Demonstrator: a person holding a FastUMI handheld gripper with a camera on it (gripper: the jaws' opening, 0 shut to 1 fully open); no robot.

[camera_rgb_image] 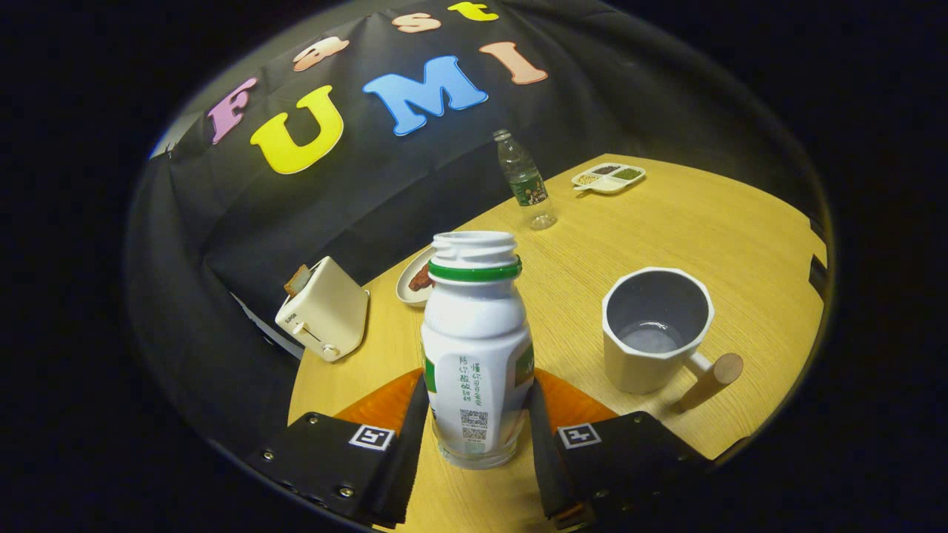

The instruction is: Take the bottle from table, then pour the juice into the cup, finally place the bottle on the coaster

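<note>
Both black fingers [415, 429] of the gripper [478, 433] pinch the uncapped white plastic bottle [475, 348], left of the white ceramic cup [655, 326].

white juice bottle [476, 348]: uncapped, green ring under threaded neck, printed label, clear base. upright, held between the fingers [412, 437] of the hand-held gripper [474, 437], both pressing its lower sides. orange coaster [385, 403] directly behind and beneath bottle, showing on either side of it; contact with bottle base not determinable. white faceted cup [655, 329], grey interior, wooden handle toward the right finger; upright on table [666, 222], right of bottle, apart from it.
</note>
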